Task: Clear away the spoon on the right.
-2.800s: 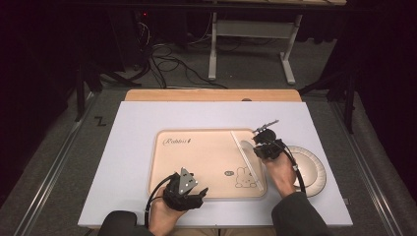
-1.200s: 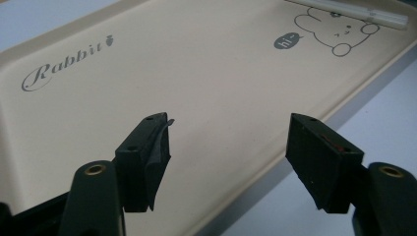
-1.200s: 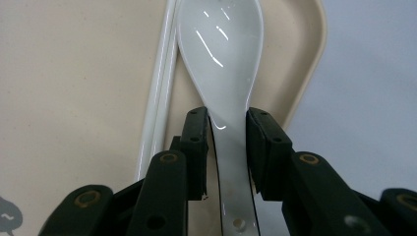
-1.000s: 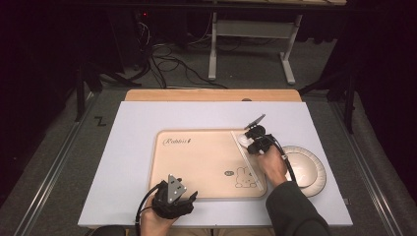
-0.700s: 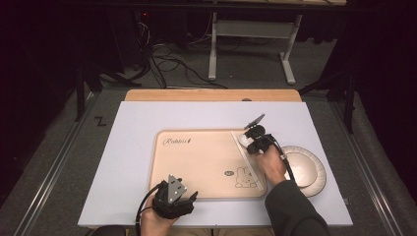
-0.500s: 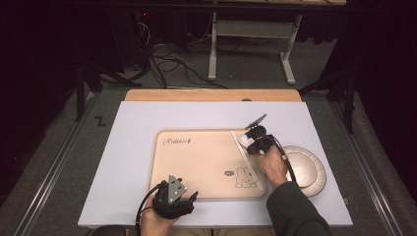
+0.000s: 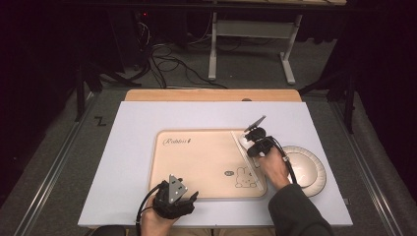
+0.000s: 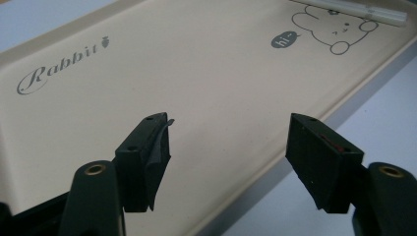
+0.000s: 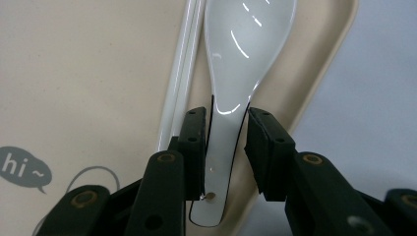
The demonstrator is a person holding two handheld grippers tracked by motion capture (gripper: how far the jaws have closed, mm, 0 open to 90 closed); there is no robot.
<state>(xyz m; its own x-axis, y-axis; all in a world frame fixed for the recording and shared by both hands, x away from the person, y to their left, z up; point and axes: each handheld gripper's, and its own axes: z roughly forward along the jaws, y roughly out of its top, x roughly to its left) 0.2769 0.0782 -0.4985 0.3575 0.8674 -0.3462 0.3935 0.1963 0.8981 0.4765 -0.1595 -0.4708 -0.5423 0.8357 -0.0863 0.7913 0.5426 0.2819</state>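
Porcelain is what you're dealing with: the glossy white ceramic soup spoon [image 9: 239,64] lies on the beige rabbit-print plastic tray [image 7: 206,162] at its two-o'clock corner, beside white chopsticks [image 9: 179,69]. It looks stiff, slick and chip-prone. Your right gripper [image 9: 227,142] has been closing its jaws around the handle; grip mid-handle. Your left gripper [image 8: 231,162] stands spread, empty.

Spoon [image 9: 236,64] and chopsticks [image 9: 179,73] lie side by side in the tray's [image 7: 196,162] right end.

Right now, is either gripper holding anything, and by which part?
The right gripper straddles the spoon's handle; a firm pinch cannot be told. The left gripper is open, holding nothing.
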